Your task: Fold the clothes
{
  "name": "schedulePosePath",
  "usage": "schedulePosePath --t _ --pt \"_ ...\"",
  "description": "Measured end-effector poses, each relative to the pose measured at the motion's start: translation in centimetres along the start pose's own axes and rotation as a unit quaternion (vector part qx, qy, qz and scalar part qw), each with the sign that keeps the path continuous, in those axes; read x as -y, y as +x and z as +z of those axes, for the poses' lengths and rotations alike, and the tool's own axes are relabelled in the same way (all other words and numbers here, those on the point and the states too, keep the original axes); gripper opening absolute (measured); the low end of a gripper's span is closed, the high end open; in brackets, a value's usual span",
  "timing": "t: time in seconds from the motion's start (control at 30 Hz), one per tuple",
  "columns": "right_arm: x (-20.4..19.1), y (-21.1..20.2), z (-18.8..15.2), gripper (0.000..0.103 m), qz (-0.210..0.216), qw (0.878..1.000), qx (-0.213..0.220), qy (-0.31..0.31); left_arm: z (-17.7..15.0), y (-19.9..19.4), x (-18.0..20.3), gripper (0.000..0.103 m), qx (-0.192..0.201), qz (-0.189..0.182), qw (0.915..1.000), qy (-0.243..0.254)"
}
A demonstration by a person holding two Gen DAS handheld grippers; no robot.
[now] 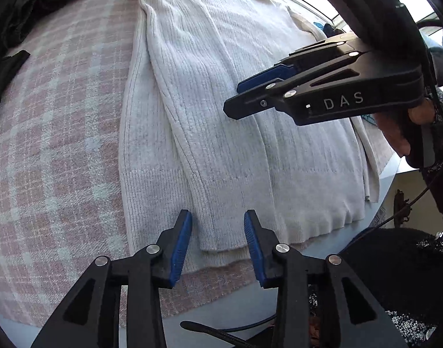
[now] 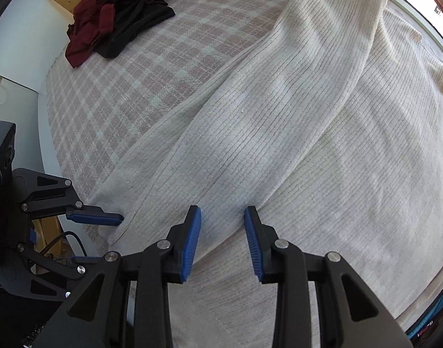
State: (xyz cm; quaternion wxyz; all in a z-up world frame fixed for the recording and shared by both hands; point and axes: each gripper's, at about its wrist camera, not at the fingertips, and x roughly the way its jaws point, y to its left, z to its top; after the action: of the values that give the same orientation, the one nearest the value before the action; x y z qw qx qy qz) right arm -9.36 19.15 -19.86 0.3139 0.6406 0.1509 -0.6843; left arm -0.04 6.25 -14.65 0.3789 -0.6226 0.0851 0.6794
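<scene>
A cream ribbed sweater lies flat on a pink plaid cloth, 1 sleeve folded across it. The left gripper and right gripper hover at its hem, jaws spread, empty. Dark clothes sit well apart.

Both grippers are black plastic linkages with triangular cut-outs and round silver screws. The left gripper has ribbed blue pads on its fingers — so does the right gripper. The right one's side carries white letters "DAS". A black sparkly sleeve and thin black cables show.
</scene>
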Motion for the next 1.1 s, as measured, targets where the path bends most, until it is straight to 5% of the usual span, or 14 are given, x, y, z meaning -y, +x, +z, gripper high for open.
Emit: schedulePosePath --t 0.03,0.13,0.37,0.5,0.6,0.8,0.87,0.97,1.1 --pt "0.2 -0.1 0.1 0.031 0.000 1.000 0.002 0.003 0.0 0.0 0.1 0.004 -0.002 0.003 1.0000 0.006" --pt "0.7 -0.6 0.2 0.031 -0.001 1.000 0.007 0.011 -0.2 -0.7 -0.5 0.005 0.001 -0.023 0.9997 -0.002" --pt "1.8 -1.6 0.8 0.031 -0.002 0.999 0.020 0.027 -1.7 -2.5 -3.5 0.005 -0.002 -0.006 0.9996 -0.029" --pt "2.7 -1.5 3.0 0.031 0.000 0.999 0.028 0.023 -1.9 -1.9 -4.4 0.014 -0.017 -0.014 0.9986 -0.049" --pt "4.8 -2.9 5.1 0.031 0.012 0.998 0.057 0.030 -0.9 -4.1 -4.2 0.024 -0.001 0.016 0.9996 -0.025" --pt "12.5 -5.3 9.9 0.030 -0.032 0.986 0.136 0.086 9.5 -7.0 -7.1 0.025 0.062 0.064 0.9957 0.025" --pt "14.7 -4.8 11.5 0.013 -0.035 0.984 0.145 0.099 14.1 -6.6 -7.7 0.025 0.082 0.081 0.9920 0.050" --pt "18.1 -4.1 13.9 0.011 -0.039 0.979 0.159 0.119 22.6 -3.3 -7.5 0.025 0.102 0.077 0.9893 0.070" --pt "22.5 -3.2 17.1 0.012 -0.044 0.972 0.178 0.145 30.0 0.7 -7.7 0.025 0.119 0.067 0.9884 0.068"
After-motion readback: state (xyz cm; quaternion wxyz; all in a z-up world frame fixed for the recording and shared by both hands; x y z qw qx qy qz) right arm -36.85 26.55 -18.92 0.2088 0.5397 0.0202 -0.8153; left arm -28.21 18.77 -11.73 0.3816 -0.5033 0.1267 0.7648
